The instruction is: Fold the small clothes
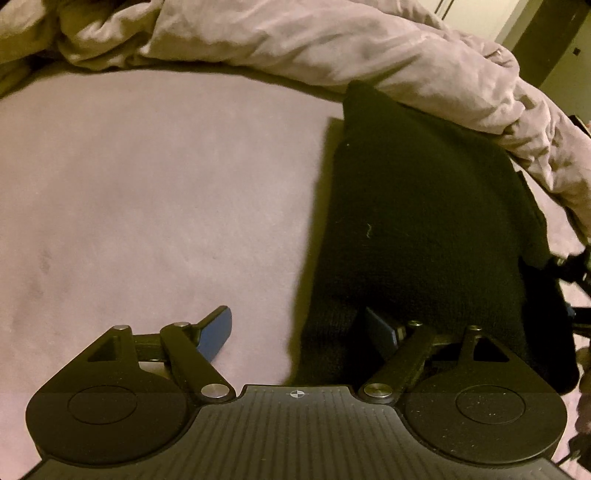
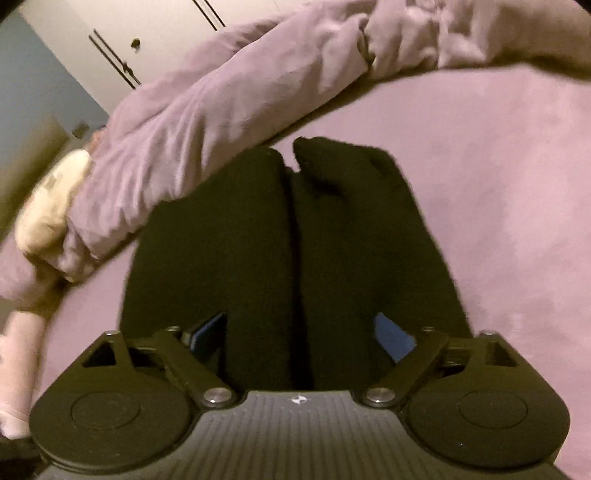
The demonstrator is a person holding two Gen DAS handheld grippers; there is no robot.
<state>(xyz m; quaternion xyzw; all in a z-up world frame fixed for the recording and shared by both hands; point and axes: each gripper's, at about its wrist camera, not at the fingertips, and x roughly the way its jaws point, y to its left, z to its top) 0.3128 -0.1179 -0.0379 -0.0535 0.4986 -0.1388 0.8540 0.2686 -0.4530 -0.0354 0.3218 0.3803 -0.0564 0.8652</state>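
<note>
Both grippers' fingers [image 2: 393,336] half hidden by black garment [image 2: 288,236].

Place: home bedroom | Evidence: a mauve bed sheet [image 1: 147,184] is spread flat | a rumpled duvet [image 2: 207,110] is heaped along its edge | closet doors [image 2: 155,33] with dark bar handles are seen behind

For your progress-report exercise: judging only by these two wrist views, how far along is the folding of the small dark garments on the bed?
Done: little is certain; two black knitted garments lie side by side, lengthwise, on the mauve bed sheet. In hand: the right gripper straddles both with open jaws; the left gripper, also open, sits at the fabric's edge. Left: closing on the fabric and making the fold. Whether any fold exists already cannot be told.
</note>
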